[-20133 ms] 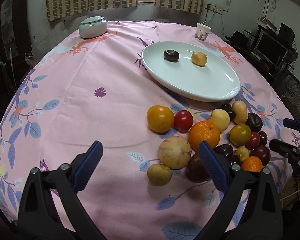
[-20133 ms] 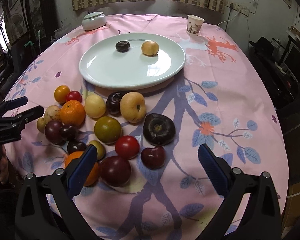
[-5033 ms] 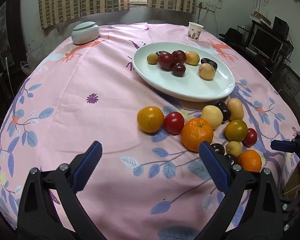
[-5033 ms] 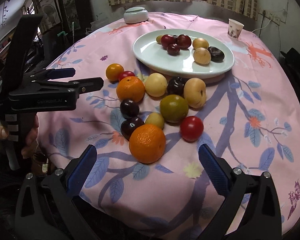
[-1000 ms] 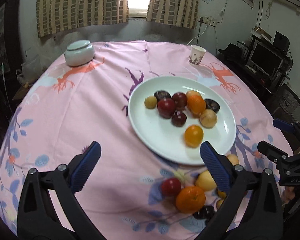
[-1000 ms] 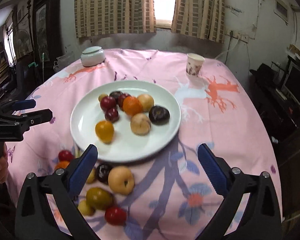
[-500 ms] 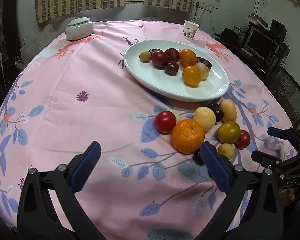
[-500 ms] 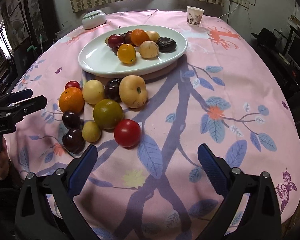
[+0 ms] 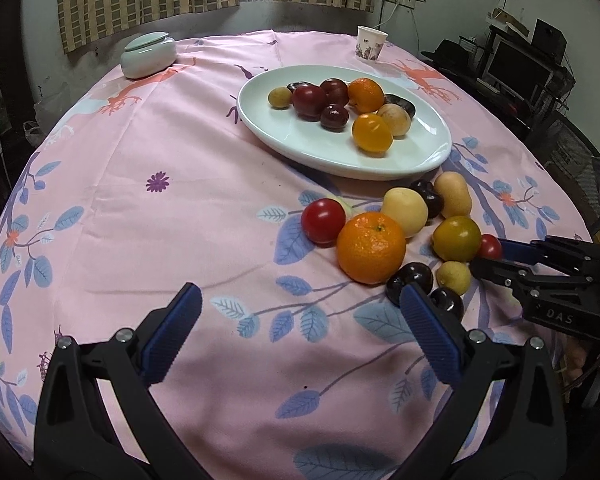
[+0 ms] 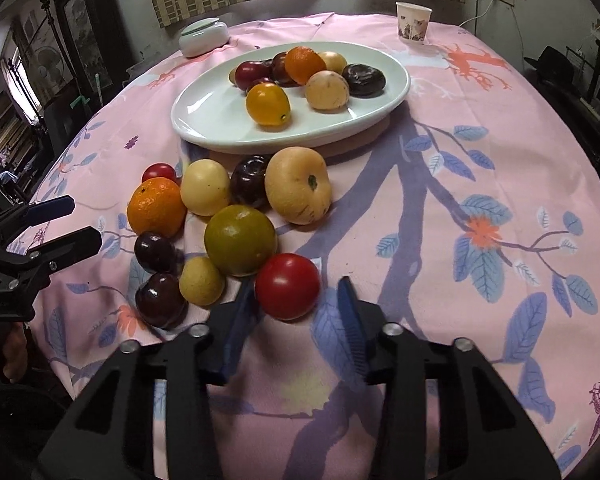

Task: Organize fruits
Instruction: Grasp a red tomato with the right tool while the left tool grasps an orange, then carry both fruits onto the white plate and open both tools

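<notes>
My right gripper (image 10: 296, 312), jaws part-closed, brackets the red tomato (image 10: 287, 291) on the cloth (image 10: 440, 208), not clamped. My left gripper (image 9: 300, 328) gapes empty near the orange (image 9: 371, 253). Plate (image 10: 204, 120) holds fruit.

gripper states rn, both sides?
Left gripper: open, empty, above the cloth.
Right gripper: part open, fingers either side of the red tomato, not clamped yet.

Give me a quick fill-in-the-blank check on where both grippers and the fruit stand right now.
The right gripper is closing around a ___ tomato.
The left gripper is ___, holding nothing.
The plate holds one orange; the other orange sits on the ___.

Missing words: red; open; tablecloth
</notes>
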Motion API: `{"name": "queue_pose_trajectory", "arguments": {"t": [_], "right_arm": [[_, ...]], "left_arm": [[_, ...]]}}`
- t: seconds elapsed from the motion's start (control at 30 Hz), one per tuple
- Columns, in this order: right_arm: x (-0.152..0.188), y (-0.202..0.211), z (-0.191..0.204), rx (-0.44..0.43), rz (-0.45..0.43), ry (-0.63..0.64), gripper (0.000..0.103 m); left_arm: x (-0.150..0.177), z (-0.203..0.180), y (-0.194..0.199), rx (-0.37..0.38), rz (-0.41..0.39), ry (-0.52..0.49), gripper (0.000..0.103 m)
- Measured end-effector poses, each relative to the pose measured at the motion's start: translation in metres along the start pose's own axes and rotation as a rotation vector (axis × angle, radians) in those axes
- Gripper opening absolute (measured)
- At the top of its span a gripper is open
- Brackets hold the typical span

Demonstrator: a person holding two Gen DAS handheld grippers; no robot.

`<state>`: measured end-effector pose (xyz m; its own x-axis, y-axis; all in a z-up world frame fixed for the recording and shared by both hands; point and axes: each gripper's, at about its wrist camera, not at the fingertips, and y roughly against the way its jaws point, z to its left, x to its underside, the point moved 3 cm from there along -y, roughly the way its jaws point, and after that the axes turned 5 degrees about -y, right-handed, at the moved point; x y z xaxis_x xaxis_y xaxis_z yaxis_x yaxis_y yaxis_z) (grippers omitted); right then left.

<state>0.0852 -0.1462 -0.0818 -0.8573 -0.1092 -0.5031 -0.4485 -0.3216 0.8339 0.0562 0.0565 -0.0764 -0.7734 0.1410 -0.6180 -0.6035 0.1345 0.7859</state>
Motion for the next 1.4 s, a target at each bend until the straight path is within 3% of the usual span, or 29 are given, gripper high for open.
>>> {"name": "queue_pose_trajectory", "arguments": {"t": [0.13, 0.27, 0.5, 0.83, 0.9, 1.1, 1.4], "right_arm": [[-0.001, 0.003, 0.006, -0.022, -0.001, 0.007, 0.032], [0.002, 0.007, 0.000, -0.010, 0.005, -0.013, 0.032], [0.006, 0.008, -0.010, -0.042, 0.019, -0.053, 0.032], [0.010, 0.012, -0.015, -0.074, 0.013, -0.081, 0.032], [0.011, 0.013, -0.015, -0.069, 0.012, -0.081, 0.032], [0.010, 0.019, -0.012, -0.068, -0.004, -0.075, 0.032], [0.005, 0.024, -0.003, -0.065, -0.016, -0.056, 0.032]], "left_arm": [[0.000, -0.003, -0.006, -0.009, 0.013, -0.019, 0.101], [0.002, -0.006, -0.024, -0.076, 0.071, -0.058, 0.101], [-0.008, -0.020, -0.047, -0.074, 0.098, -0.097, 0.101], [-0.022, -0.034, -0.051, 0.045, 0.078, -0.022, 0.064], [-0.019, -0.038, -0.048, 0.062, 0.077, -0.027, 0.043], [-0.013, -0.034, -0.038, 0.098, 0.080, 0.004, 0.044], [-0.016, -0.025, -0.012, 0.117, 0.019, 0.029, 0.044]]}}
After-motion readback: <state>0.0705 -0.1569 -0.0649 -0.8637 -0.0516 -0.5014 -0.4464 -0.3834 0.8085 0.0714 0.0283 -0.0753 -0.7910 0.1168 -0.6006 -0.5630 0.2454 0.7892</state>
